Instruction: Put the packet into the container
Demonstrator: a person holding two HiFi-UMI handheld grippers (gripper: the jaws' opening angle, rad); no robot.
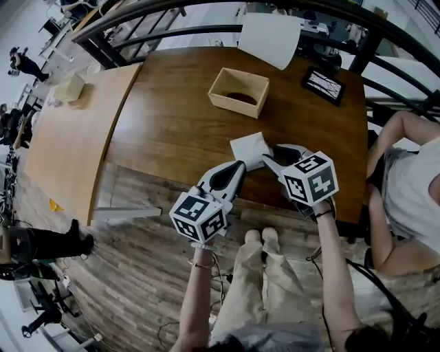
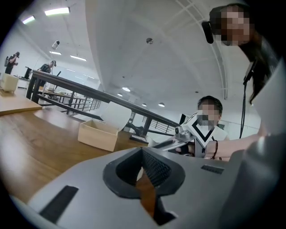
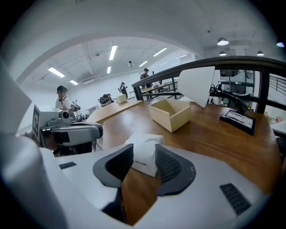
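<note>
A white packet (image 1: pixel 249 148) lies flat on the dark wooden table (image 1: pixel 172 130), near its front edge. My right gripper (image 1: pixel 267 160) stands open at the packet's near right corner; in the right gripper view its jaws stand apart with the packet (image 3: pixel 142 139) lying between their tips, and the right gripper (image 3: pixel 144 154) holds nothing. My left gripper (image 1: pixel 240 166) sits just left of the packet, shut with nothing in it; in its own view the left gripper (image 2: pixel 143 155) shows the pads meeting. The open light-wood container (image 1: pixel 227 103) stands farther back, also seen as the box (image 2: pixel 99 135) and the box (image 3: pixel 172 117).
A black flat device (image 1: pixel 323 85) lies at the table's back right. A white sheet (image 1: pixel 269 38) leans behind the container. A lighter table (image 1: pixel 69 137) with a small box (image 1: pixel 69 88) adjoins on the left. A person (image 1: pixel 405 185) sits at the right. A dark railing (image 1: pixel 206 14) runs behind.
</note>
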